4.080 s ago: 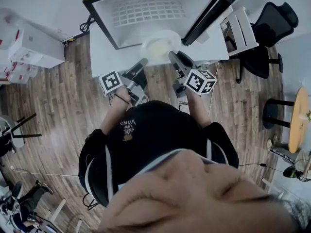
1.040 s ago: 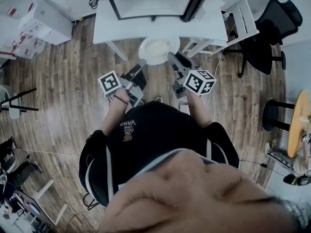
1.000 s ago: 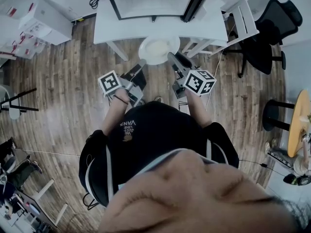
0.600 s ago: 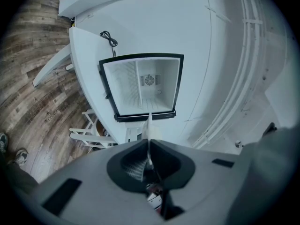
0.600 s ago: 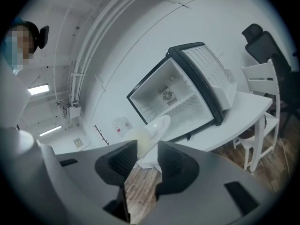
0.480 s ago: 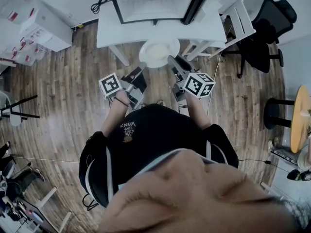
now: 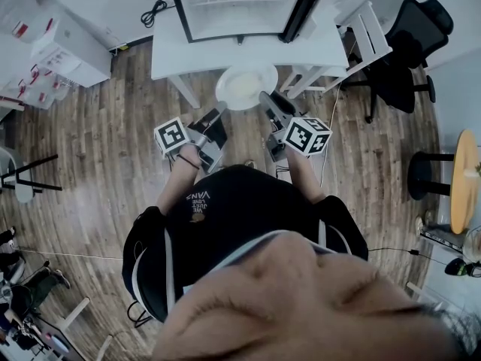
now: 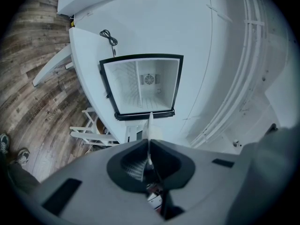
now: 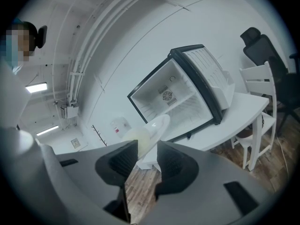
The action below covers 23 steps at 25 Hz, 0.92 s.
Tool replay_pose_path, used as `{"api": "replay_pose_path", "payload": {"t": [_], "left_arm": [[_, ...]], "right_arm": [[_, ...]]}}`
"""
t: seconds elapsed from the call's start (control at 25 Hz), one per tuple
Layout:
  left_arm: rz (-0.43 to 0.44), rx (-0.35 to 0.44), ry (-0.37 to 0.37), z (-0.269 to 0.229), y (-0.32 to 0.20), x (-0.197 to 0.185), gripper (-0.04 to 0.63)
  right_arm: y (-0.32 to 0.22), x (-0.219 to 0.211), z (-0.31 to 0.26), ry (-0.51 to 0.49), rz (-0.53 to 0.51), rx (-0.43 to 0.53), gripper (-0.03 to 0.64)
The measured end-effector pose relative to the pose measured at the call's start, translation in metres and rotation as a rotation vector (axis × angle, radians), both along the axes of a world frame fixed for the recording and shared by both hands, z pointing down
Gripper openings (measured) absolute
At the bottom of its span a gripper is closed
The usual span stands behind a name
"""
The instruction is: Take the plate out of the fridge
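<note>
The plate (image 7: 246, 87) is out of the fridge (image 7: 239, 2). It hangs in the air straight ahead of the person at 12 o'clock, lying about level. In the head view its far rim shows against the front edge of the tabletop (image 7: 180, 47) and the rest of it shows over the floor (image 7: 113, 149).

It is carried from both sides. The left gripper (image 7: 220, 113) reaches it at about 7 o'clock on the rim. That gripper is pressed tight on the thin edge, which shows in the left gripper view as a white sliver between the pads. The right gripper (image 7: 266, 98) comes in at about 5 o'clock. Its jaws stand much wider and have just been closing a little. The rim runs between them, and it seems to bear on the tips of the pads (the contact on the right-hand pad is the less clear of the two).

Neither hand is nearer, since the plate sits midway between the two tips. Being round, it has no long axis to line up.

The relation that matters next is plate to tabletop. The tabletop lies at 12 o'clock, just beyond the far rim, with the open fridge behind it on the same line. Setting the plate down would probably call for a straight push forward with both grippers kept level, and the wider right grip looks the likelier one to slip.
</note>
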<state>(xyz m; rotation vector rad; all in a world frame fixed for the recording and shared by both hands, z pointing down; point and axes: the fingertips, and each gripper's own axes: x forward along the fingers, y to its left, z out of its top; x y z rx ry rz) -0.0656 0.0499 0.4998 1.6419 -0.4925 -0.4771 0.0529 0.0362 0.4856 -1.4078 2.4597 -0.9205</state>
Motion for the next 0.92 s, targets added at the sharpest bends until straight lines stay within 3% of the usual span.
{"api": "replay_pose_path", "payload": {"t": [0.92], "left_arm": [[0.014, -0.011, -0.005, 0.001, -0.007, 0.01, 0.031]], "right_arm": [[-0.005, 0.01, 0.0, 0.004, 0.011, -0.008, 0.133]]}}
